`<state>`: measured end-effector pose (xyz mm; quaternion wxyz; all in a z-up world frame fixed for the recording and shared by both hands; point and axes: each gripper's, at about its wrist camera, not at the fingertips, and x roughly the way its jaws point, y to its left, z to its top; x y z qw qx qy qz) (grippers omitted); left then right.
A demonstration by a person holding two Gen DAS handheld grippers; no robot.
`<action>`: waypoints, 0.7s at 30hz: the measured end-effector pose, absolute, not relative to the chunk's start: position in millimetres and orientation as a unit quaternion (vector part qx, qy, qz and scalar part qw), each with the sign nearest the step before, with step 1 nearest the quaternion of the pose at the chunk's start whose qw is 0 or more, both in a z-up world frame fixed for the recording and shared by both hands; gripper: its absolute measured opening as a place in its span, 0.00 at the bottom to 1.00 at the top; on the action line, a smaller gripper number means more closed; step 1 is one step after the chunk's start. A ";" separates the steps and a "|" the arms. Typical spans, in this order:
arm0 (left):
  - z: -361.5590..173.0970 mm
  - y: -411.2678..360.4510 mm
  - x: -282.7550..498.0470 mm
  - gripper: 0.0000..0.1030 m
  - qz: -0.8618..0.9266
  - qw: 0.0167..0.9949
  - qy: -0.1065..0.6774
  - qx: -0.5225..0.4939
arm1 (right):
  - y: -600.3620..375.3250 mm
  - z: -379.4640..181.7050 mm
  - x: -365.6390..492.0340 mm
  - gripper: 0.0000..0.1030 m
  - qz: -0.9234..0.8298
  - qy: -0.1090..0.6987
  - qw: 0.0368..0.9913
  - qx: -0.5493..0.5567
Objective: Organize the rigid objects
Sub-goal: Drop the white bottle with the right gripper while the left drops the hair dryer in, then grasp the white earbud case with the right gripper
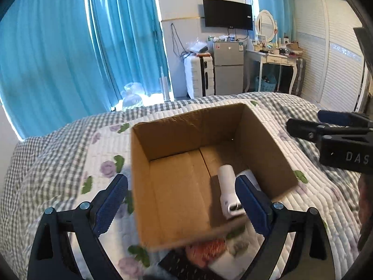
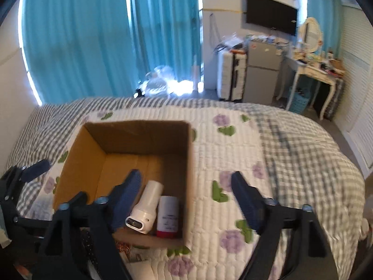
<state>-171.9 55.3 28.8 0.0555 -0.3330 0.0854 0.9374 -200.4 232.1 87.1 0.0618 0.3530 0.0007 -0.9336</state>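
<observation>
An open cardboard box [image 1: 177, 128] [image 2: 77, 154] stands on the quilted bed. Inside it lie a white handheld device [image 1: 227, 191] [image 2: 145, 208] and a white bottle with a red base [image 2: 167, 217]. My left gripper [image 1: 181, 198] is open and empty above the box's near side. My right gripper [image 2: 186, 193] is open and empty above the box's right wall; it shows at the right edge of the left wrist view [image 1: 338, 137]. An orange-patterned object [image 1: 207, 249] and a dark flat item [image 1: 177, 266] lie in front of the box.
The quilt [image 2: 256, 154] with purple flowers covers the bed. Beyond it are blue curtains [image 1: 58, 53], a white suitcase [image 1: 198, 74], a small fridge [image 1: 227, 66], a dressing table [image 1: 272, 58] and a wall TV [image 1: 227, 14].
</observation>
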 end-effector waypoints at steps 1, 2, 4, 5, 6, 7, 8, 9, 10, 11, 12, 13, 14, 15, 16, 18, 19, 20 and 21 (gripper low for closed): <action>32.5 52.3 -164.5 1.00 0.938 0.056 0.084 -0.331 | 232.7 92.6 -191.5 0.85 -0.936 0.007 0.057 0.348; 35.9 49.2 -155.1 1.00 0.939 0.055 0.081 -0.330 | 232.8 97.1 -182.3 0.87 -0.937 0.017 0.052 0.345; 39.9 42.4 -139.9 1.00 0.939 0.051 0.072 -0.332 | 231.0 103.3 -161.1 0.92 -0.938 0.036 0.044 0.341; 40.3 40.2 -133.1 1.00 0.938 0.054 0.070 -0.334 | 230.1 105.5 -150.1 0.94 -0.939 0.041 0.043 0.338; 39.7 36.9 -125.1 1.00 0.938 0.053 0.069 -0.336 | 228.3 106.7 -135.3 0.94 -0.940 0.047 0.045 0.334; 38.8 36.9 -118.4 1.00 0.938 0.048 0.070 -0.337 | 226.2 107.8 -126.6 0.94 -0.941 0.049 0.046 0.332; 37.4 35.9 -112.4 1.00 0.937 0.042 0.073 -0.338 | 225.4 107.1 -117.0 0.95 -0.942 0.050 0.046 0.330; 35.1 35.7 -104.4 1.00 0.937 0.039 0.074 -0.340 | 224.6 105.5 -106.9 0.96 -0.941 0.049 0.045 0.331; 32.5 34.6 -98.5 1.00 0.936 0.038 0.075 -0.342 | 223.8 103.0 -99.2 0.96 -0.941 0.047 0.046 0.333; 29.0 32.8 -90.9 1.00 0.935 0.038 0.074 -0.344 | 222.9 98.2 -89.6 0.96 -0.939 0.043 0.049 0.336; 23.7 30.5 -85.5 1.00 0.935 0.037 0.069 -0.347 | 222.2 93.4 -83.3 0.96 -0.938 0.041 0.051 0.340; 18.7 28.5 -82.5 1.00 0.933 0.035 0.064 -0.351 | 221.0 86.5 -76.8 0.96 -0.936 0.041 0.053 0.346; 11.9 25.6 -79.3 1.00 0.932 0.033 0.058 -0.357 | 219.8 77.9 -71.9 0.96 -0.933 0.043 0.054 0.354; 4.3 24.1 -76.6 1.00 0.929 0.032 0.053 -0.364 | 217.5 66.2 -68.9 0.96 -0.927 0.046 0.055 0.367; -3.2 23.3 -74.8 1.00 0.927 0.033 0.051 -0.371 | 215.5 54.5 -67.3 0.96 -0.922 0.046 0.058 0.379; -22.5 25.0 -70.3 1.00 0.922 0.030 0.051 -0.383 | 212.2 32.5 -64.2 0.96 -0.914 0.045 0.067 0.398; -32.2 26.6 -68.5 1.00 0.920 0.027 0.054 -0.388 | 209.3 19.4 -62.8 0.96 -0.910 0.047 0.073 0.404; -44.3 29.0 -68.5 1.00 0.916 0.023 0.060 -0.396 | 207.9 10.5 -61.7 0.96 -0.908 0.050 0.075 0.408; -51.7 31.0 -66.6 1.00 0.913 0.022 0.065 -0.401 | 204.7 -2.5 -61.8 0.96 -0.905 0.058 0.075 0.415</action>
